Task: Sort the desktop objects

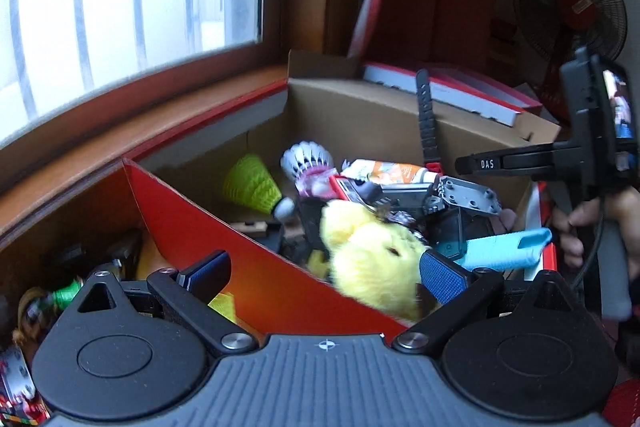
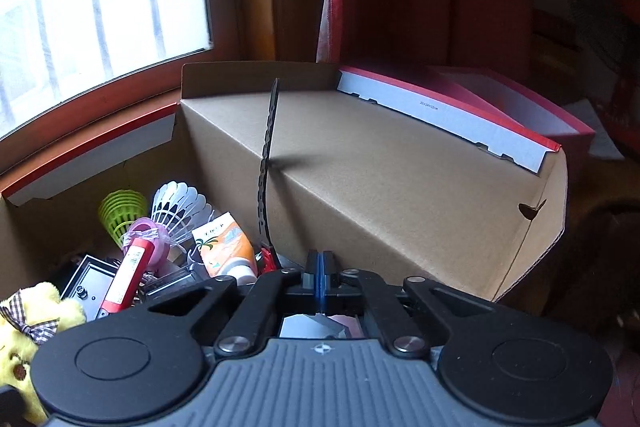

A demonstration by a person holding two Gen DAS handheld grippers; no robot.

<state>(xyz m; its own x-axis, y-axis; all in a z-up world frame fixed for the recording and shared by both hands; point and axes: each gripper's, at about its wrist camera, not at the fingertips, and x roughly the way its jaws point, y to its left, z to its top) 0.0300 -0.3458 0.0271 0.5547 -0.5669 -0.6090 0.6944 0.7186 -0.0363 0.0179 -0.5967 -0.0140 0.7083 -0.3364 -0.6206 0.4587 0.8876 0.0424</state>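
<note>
We count two shuttlecocks in the cardboard box (image 1: 360, 107): one neon-green shuttlecock (image 1: 256, 185) and one white feather shuttlecock (image 1: 306, 157), side by side at the back of the pile. One yellow plush toy (image 1: 372, 255) lies at the near edge, just inside the red flap (image 1: 224, 227). One orange-and-white tube (image 1: 394, 171), one red tube (image 2: 130, 277), one light-blue case (image 1: 504, 251), one pink roll (image 2: 148, 233) wrapped in film. One black strap (image 2: 267, 163) stands nearly upright against the box's inner wall. A grey metal part (image 1: 468, 193) sits in the middle of the heap; we cannot tell what it is.

Left gripper (image 1: 324, 273): jaws spread wide. Its right blue pad (image 1: 442, 277) sits against the plush toy; the left pad is apart from it, above the red flap. Nothing is grasped.

Right gripper (image 2: 319, 269): jaws fully clenched, blue pads pressed flat together, nothing visible between them. It sits over the box's right side, beside the strap's base. In the left wrist view we see it from the side, a hand (image 1: 592, 223) on its handle, fingers pointing left over the pile.

One window (image 1: 120, 7) beyond the box; one standing fan (image 1: 570, 7) at right.
</note>
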